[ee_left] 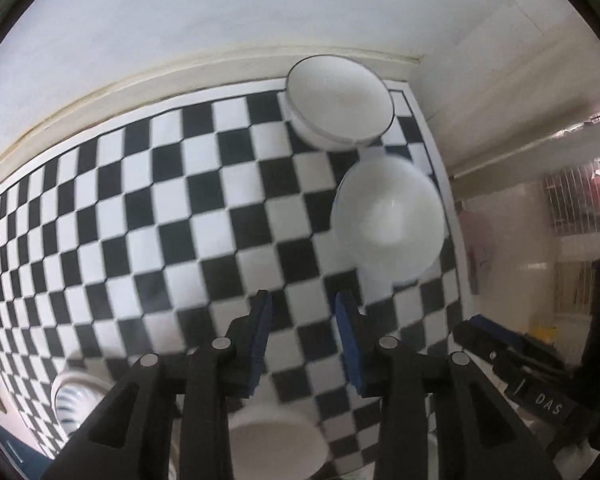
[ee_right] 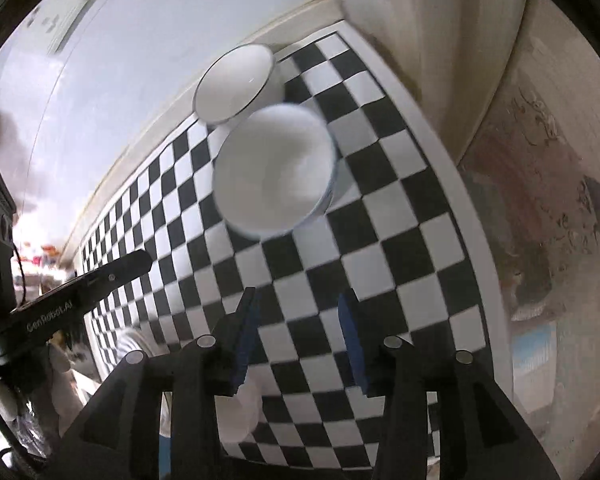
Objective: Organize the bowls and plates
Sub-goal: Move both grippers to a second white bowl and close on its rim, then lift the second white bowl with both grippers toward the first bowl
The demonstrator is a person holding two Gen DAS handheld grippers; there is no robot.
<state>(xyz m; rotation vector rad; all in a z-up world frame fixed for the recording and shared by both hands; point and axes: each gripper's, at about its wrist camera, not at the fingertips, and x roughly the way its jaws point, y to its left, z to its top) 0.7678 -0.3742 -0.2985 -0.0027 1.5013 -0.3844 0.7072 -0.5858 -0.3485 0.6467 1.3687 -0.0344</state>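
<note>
Both sets of jaws hang released and empty, the left gripper (ee_left: pixel 302 312) and right gripper (ee_right: pixel 298 310) alike. Two white bowls, the far bowl (ee_left: pixel 338 100) and the near bowl (ee_left: pixel 388 220) at one o'clock, sit touching on the checkered surface (ee_left: pixel 140 200). To nest them well, I'd grip one rim squarely (blur hides more crockery at six).

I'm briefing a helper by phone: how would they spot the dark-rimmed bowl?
Find the checkered mat and follow it to its far corner by the wall. Two white bowls sit there; the dark-rimmed bowl is nearest the wall, while the plain white bowl lacks that thin dark edge.
</note>
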